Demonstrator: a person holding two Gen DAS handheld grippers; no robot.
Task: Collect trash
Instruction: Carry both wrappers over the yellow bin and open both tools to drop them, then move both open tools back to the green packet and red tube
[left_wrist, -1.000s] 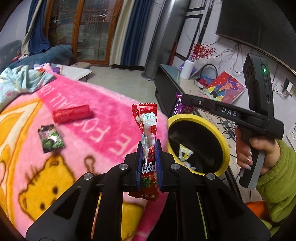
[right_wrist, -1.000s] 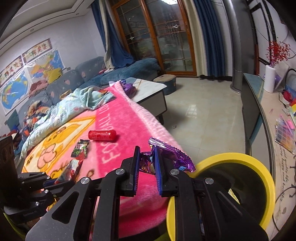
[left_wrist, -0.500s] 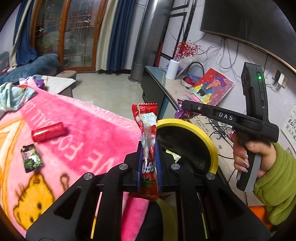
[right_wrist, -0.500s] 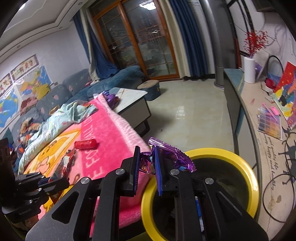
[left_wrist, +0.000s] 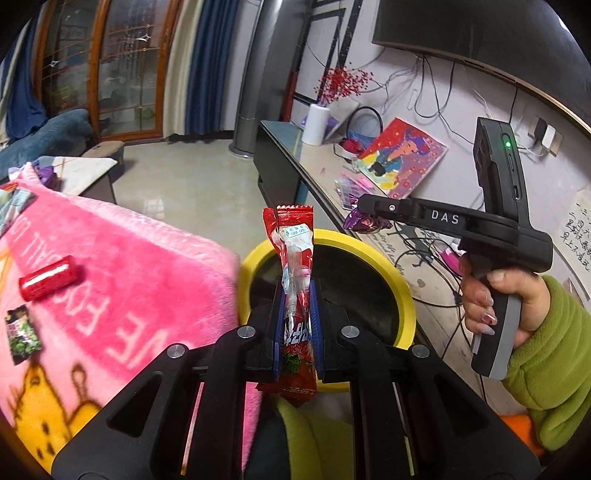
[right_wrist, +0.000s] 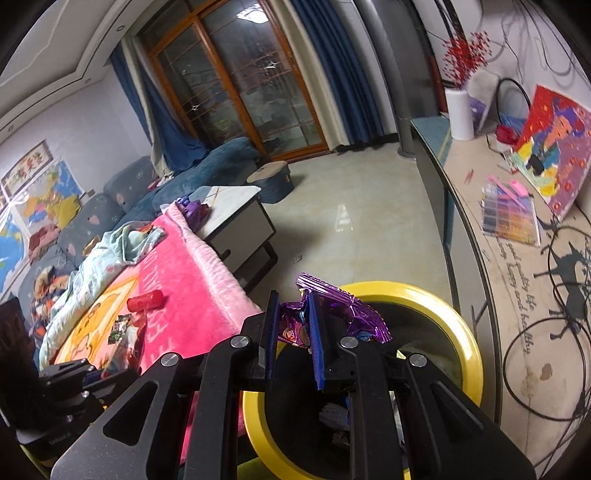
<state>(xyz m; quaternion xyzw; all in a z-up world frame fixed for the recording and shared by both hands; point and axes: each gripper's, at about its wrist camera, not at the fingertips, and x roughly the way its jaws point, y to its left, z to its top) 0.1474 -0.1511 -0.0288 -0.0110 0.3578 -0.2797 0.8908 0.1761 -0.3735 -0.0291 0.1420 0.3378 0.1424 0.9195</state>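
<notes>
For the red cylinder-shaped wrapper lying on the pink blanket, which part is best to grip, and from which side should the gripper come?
Grip the red cylinder wrapper around its middle, coming from above with the jaws across its short width. It lies flat on its side on the pink blanket, long axis roughly along the blanket's edge, so the ends give less purchase. Nothing touches it; the green packet lies apart, nearer the camera.

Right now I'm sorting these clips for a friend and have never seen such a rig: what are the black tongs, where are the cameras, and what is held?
No robot here: a person holds a hand-operated, pistol-grip gripper in each hand, with a wide-angle camera on each looking along its two fingers. One picture is from the left tool, the other from the right.

The left gripper is shut on a red snack wrapper. The right gripper is shut on a crumpled purple wrapper. Both are by the yellow-rimmed bin.

On the pink blanket lie a red roll-shaped packet and a small dark green packet.
</notes>
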